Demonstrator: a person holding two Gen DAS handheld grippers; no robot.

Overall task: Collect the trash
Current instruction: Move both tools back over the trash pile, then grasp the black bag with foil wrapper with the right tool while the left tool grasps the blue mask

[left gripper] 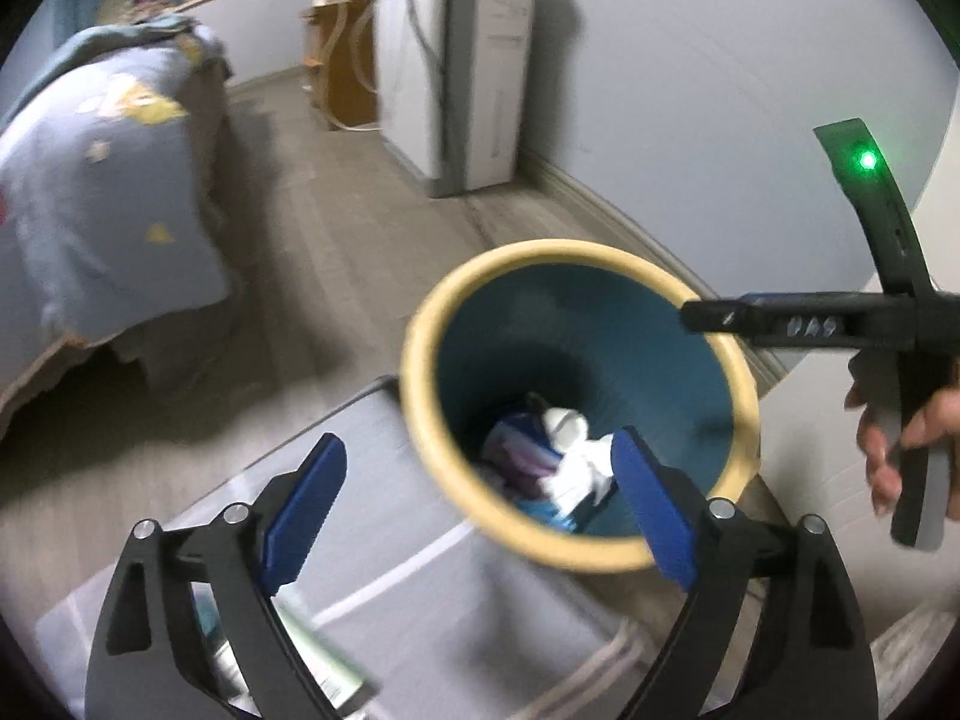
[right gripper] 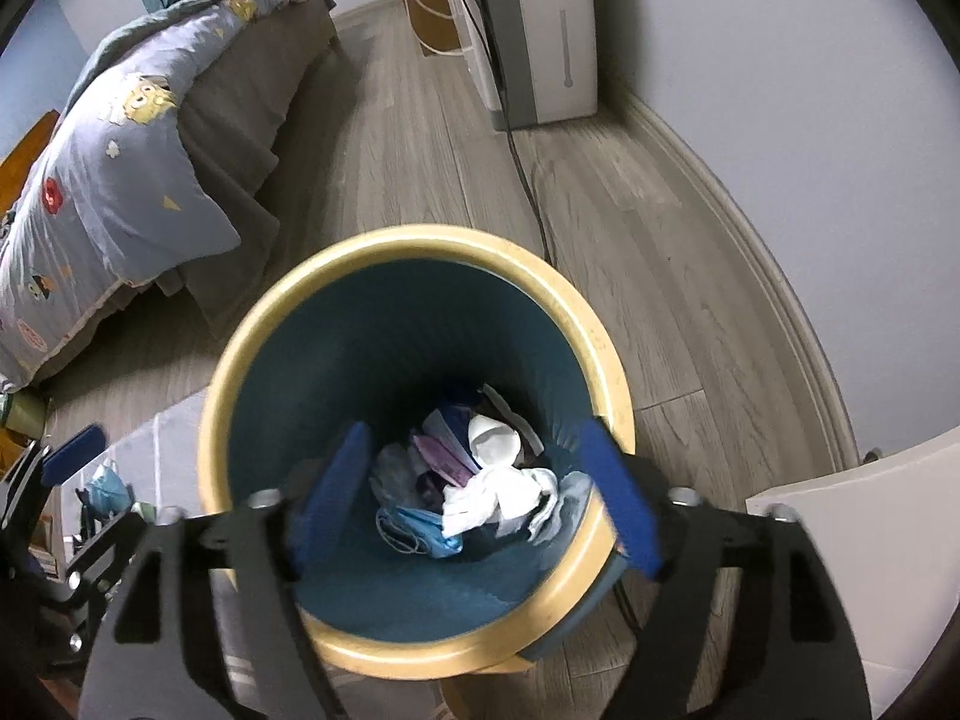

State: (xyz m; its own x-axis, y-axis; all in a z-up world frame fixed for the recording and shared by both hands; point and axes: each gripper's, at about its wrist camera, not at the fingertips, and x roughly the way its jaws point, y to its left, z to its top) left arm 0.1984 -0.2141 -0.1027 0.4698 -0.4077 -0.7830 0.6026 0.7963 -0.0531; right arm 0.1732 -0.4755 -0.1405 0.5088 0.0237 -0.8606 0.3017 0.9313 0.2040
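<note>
A round bin with a yellow rim [left gripper: 420, 324] [right gripper: 606, 336] and a teal inside stands on the floor. At its bottom lie a crumpled white tissue [right gripper: 498, 495] [left gripper: 579, 462], a blue face mask [right gripper: 420, 531] and a purple wrapper [right gripper: 444, 456]. My right gripper [right gripper: 474, 438] hangs open straight above the bin's mouth, with nothing between its blue pads. My left gripper [left gripper: 477, 456] is open too, over the bin's near left rim, and also holds nothing. A finger [left gripper: 750, 318] of the right gripper reaches over the far rim in the left wrist view, held by a hand [left gripper: 900, 438].
A bed with a blue quilt [left gripper: 102, 180] [right gripper: 120, 168] fills the left. A white appliance [left gripper: 462, 78] [right gripper: 534, 30] stands by the wall, its cable [right gripper: 528, 180] running across the wood floor. A clear plastic box [left gripper: 420, 600] sits beside the bin.
</note>
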